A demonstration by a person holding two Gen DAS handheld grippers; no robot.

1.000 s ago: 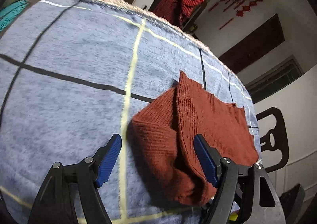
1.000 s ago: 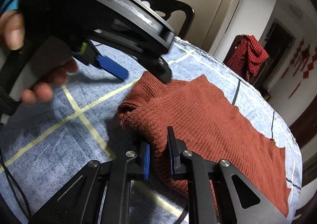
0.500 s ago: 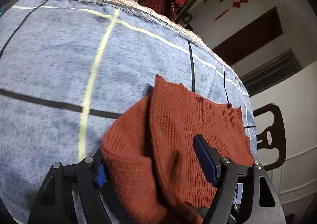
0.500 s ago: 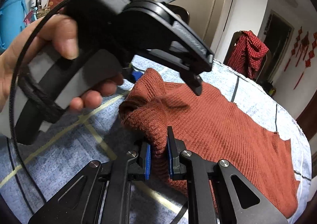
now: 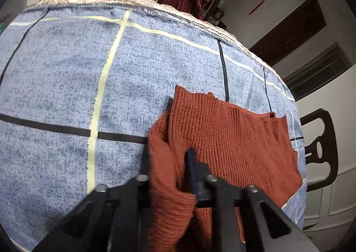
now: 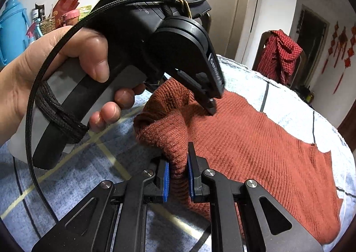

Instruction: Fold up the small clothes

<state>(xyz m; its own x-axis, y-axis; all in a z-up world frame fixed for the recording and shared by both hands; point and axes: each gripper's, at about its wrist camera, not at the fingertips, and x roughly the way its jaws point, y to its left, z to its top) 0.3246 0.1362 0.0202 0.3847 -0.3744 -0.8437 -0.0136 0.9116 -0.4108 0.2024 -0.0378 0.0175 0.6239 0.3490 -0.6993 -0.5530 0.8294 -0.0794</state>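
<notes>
Left wrist view: the left tongs (image 5: pixel 171 176), spread wide a second ago, are now pinching the rust ribbed-knit sweater (image 5: pixel 233 140) near the surface's right edge, and in the right wrist view the right tongs (image 6: pixel 178 176) stay clamped on its bunched fold, so lifting looks next.

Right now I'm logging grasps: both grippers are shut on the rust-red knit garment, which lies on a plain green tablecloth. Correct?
Not quite. The tablecloth is blue with yellow and black lines, as the left wrist view shows. Left gripper and right gripper are indeed shut on the rust-red knit garment.
</notes>
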